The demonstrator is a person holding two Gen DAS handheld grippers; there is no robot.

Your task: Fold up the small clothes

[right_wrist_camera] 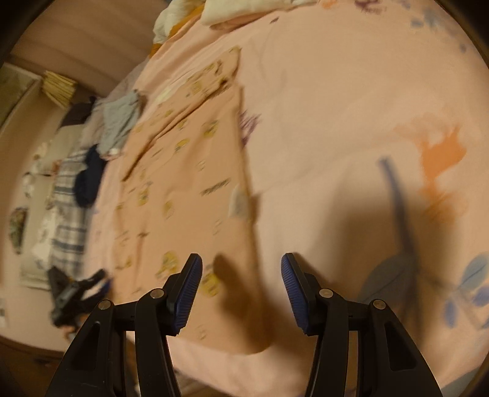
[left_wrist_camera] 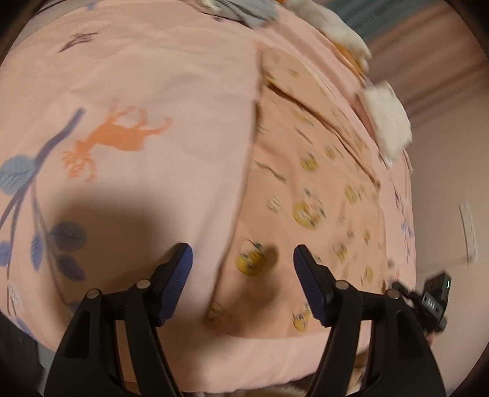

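Observation:
A small peach garment with yellow prints (left_wrist_camera: 305, 189) lies flat on the pink bedspread (left_wrist_camera: 152, 76). It also shows in the right wrist view (right_wrist_camera: 183, 183). My left gripper (left_wrist_camera: 243, 265) is open and empty, hovering above the garment's near left edge. My right gripper (right_wrist_camera: 241, 274) is open and empty above the garment's near right edge. The right gripper shows at the right edge of the left wrist view (left_wrist_camera: 434, 302); the left gripper shows at the lower left of the right wrist view (right_wrist_camera: 76, 293).
White fluffy items (left_wrist_camera: 388, 119) and a grey cloth (left_wrist_camera: 244, 9) lie at the bed's far side. In the right wrist view a grey cloth (right_wrist_camera: 122, 119), a dark blue item (right_wrist_camera: 90, 180) and a striped cloth (right_wrist_camera: 68, 220) lie along the bed's left side.

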